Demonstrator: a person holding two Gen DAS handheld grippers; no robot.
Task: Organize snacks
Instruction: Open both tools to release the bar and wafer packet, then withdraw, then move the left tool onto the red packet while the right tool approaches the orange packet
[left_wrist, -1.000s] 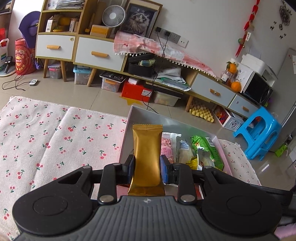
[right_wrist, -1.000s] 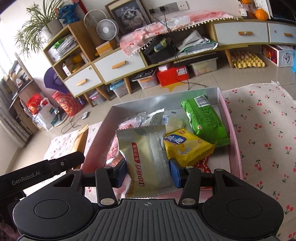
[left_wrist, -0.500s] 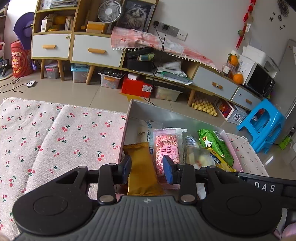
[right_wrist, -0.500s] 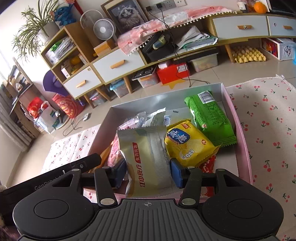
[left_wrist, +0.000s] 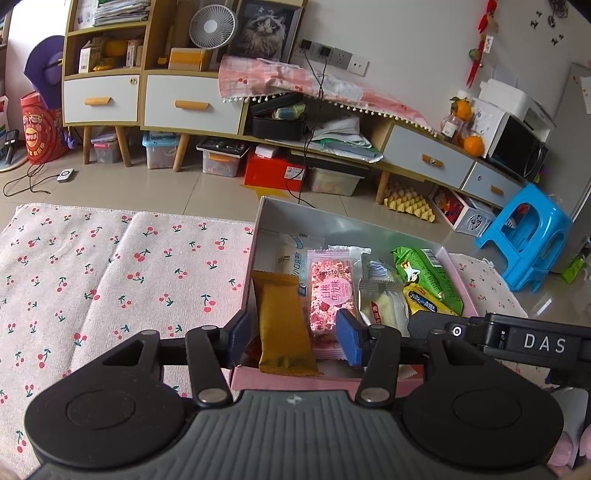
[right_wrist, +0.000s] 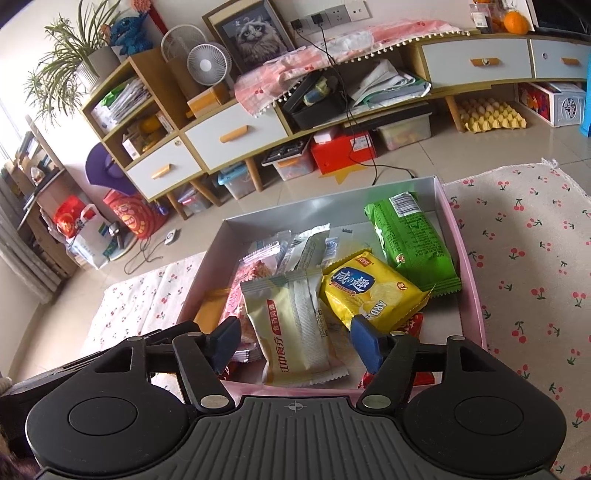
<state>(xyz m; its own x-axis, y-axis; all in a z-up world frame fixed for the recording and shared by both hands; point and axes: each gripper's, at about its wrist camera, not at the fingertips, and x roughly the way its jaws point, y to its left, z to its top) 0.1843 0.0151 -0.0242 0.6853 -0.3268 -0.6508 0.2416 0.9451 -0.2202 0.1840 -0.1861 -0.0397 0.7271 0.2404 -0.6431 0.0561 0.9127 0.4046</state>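
Observation:
A pink-sided box (left_wrist: 258, 236) (right_wrist: 471, 273) on the cherry-print cloth holds several snack packets. The gold packet (left_wrist: 282, 325) lies against the box's left wall between the fingers of my left gripper (left_wrist: 291, 341), whose jaws are opening and no longer press it. Beside it lie a pink flowered packet (left_wrist: 330, 295) and a green packet (left_wrist: 428, 277). My right gripper (right_wrist: 295, 343) is opening too, with the cream and white packet (right_wrist: 295, 325) lying free between its pads. A yellow biscuit packet (right_wrist: 369, 291) and the green packet (right_wrist: 410, 240) lie to its right.
The cherry-print cloth (left_wrist: 110, 280) (right_wrist: 528, 258) spreads on both sides of the box. Past it is tiled floor, a long low cabinet (left_wrist: 192, 107) with storage bins beneath, and a blue plastic stool (left_wrist: 528, 236) at the right. The other gripper's black arm (left_wrist: 517, 336) crosses the box's near right corner.
Both grippers have widened and let go. The gold packet dropped from upright in the left jaws to lying in the box; the cream packet settled flat among the others.

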